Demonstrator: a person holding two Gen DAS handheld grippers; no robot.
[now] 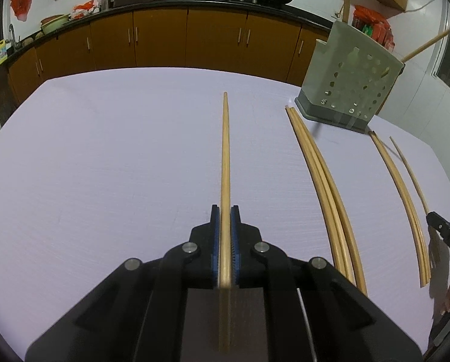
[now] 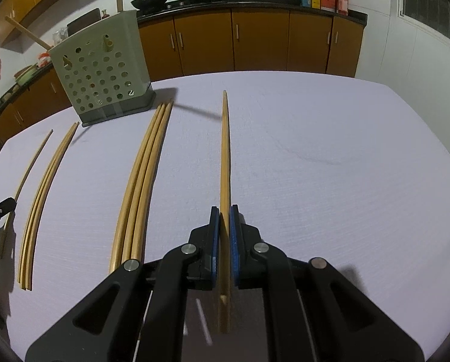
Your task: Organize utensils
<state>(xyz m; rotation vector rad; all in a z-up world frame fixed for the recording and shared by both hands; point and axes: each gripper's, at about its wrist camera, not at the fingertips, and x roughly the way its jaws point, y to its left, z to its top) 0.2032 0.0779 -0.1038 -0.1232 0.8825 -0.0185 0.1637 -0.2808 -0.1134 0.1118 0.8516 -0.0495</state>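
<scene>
Left gripper (image 1: pixel 225 211): your jaws clamped one chopstick (image 1: pixel 225 150).
Right gripper (image 2: pixel 224 211): jaws gripped another chopstick (image 2: pixel 225 150) — above the worktop (image 2: pixel 330 166).

Rear end of the chopstick (image 1: pixel 225 157) blurred behind the left claw (image 1: pixel 225 211); holder (image 1: pixel 350 75) contents hidden.

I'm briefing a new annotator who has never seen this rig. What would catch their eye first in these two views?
Each view is dominated by a chopstick running straight ahead: the left gripper is shut on one chopstick, and the right gripper on another. Next comes the pale green perforated utensil holder standing at the far side of the lilac table, with loose chopsticks lying in bundles in front of it.
</scene>
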